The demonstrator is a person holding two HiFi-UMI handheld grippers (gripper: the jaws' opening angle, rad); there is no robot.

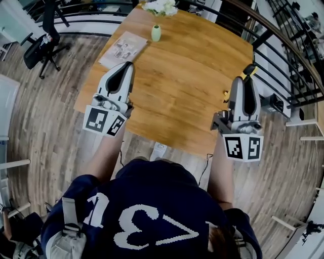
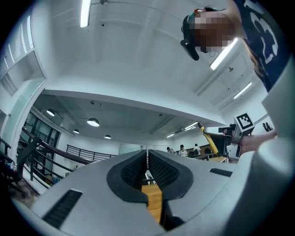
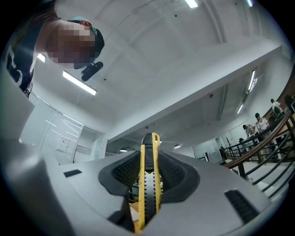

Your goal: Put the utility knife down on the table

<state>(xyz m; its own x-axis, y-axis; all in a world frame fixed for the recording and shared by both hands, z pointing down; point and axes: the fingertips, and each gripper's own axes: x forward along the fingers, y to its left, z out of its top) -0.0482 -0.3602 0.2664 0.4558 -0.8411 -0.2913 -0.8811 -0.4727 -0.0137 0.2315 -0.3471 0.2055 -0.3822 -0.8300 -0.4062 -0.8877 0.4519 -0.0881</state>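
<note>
A yellow and black utility knife [image 3: 148,184] stands clamped between the pads of my right gripper [image 3: 149,167], its tip poking out past them. From the head view the right gripper [image 1: 246,83] hangs over the right edge of the wooden table [image 1: 182,86], and the knife's end [image 1: 250,69] shows beyond the jaws. My left gripper [image 1: 126,68] is over the table's left side, shut with nothing in it. In the left gripper view its pads [image 2: 159,168] are pressed together. Both grippers tilt upward toward the ceiling.
A booklet [image 1: 123,49] lies at the table's far left, with a small green vase [image 1: 156,33] and white flowers [image 1: 161,6] behind it. An office chair [image 1: 43,40] stands on the floor to the left. A dark railing [image 1: 283,55] runs along the right.
</note>
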